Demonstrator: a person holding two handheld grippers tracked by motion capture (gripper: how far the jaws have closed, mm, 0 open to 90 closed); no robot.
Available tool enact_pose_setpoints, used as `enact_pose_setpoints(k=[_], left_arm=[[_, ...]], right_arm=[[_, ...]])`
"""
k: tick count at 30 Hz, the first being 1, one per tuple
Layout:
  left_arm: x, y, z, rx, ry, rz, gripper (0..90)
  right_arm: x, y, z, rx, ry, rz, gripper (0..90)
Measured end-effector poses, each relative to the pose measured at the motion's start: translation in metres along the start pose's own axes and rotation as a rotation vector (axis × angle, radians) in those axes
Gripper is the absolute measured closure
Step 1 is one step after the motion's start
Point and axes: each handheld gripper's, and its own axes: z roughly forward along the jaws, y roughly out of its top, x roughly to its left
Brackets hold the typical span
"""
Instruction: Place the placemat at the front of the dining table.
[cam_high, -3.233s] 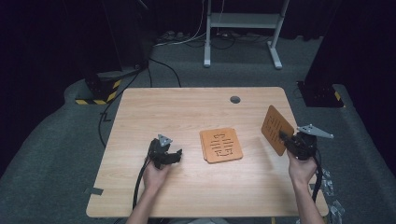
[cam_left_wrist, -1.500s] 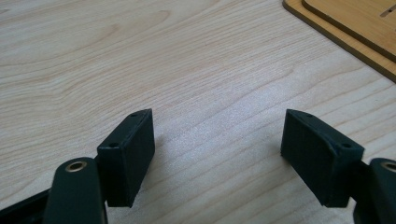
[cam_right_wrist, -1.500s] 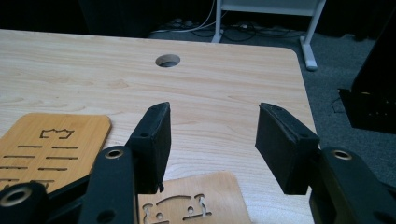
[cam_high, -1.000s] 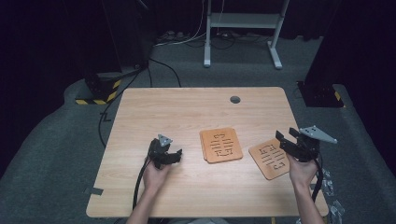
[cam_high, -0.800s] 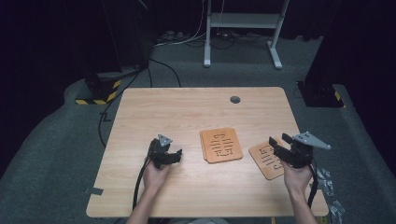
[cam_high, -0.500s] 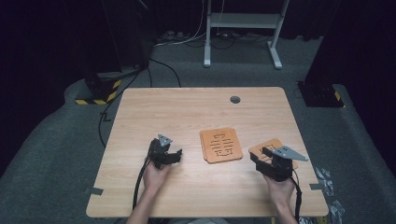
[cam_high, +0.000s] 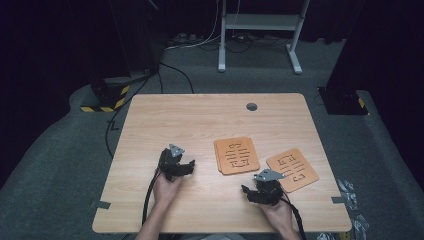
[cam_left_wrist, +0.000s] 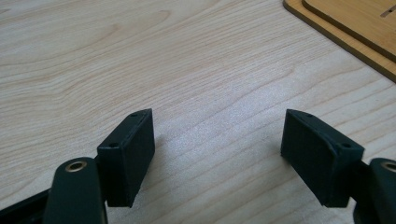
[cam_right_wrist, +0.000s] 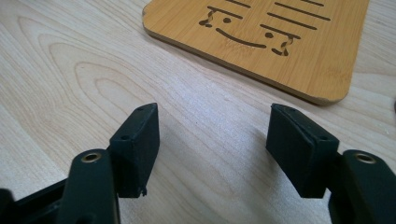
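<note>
From above, on the wooden table (cam_high: 200, 120), the right gripper (cam_high: 250, 194) rests low near the front edge with its jaws apart and nothing between them; they have just been opening. Behind it and slightly to its right lies a single orange-brown board (cam_high: 292, 169), flat on the table, with the gripper's grey plate overlapping its near left corner in this view; whether they touch cannot be told. A stack of like boards (cam_high: 236, 155) lies flat just left of that board, apart from it, between the two grippers. The left gripper (cam_high: 189, 167) sits on the table left of the stack, its jaws open and empty. Both boards carry cut-through slots and curls; no readable writing.

Along the left gripper view, the two black jaws stand wide apart over bare wood. The stack (cam_left_wrist: 355, 32) shows at the upper right, one board on another, well clear of the jaws.

Along the right gripper view, the jaws stand apart over bare table. A board (cam_right_wrist: 261, 42) lies flat beyond them, its rounded near edge close ahead but not between them. Its cut-outs are straight bars and curved lines, no letters.
</note>
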Motion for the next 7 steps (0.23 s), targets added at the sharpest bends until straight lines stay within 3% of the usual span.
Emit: enact_pose_setpoints(k=[7], left_arm=[[0.0000, 0.0000, 0.0000, 0.000, 0.000, 0.000, 25.9]], right_arm=[[-0.0002, 0.0001, 0.0002, 0.002, -0.001, -0.001, 33.6]])
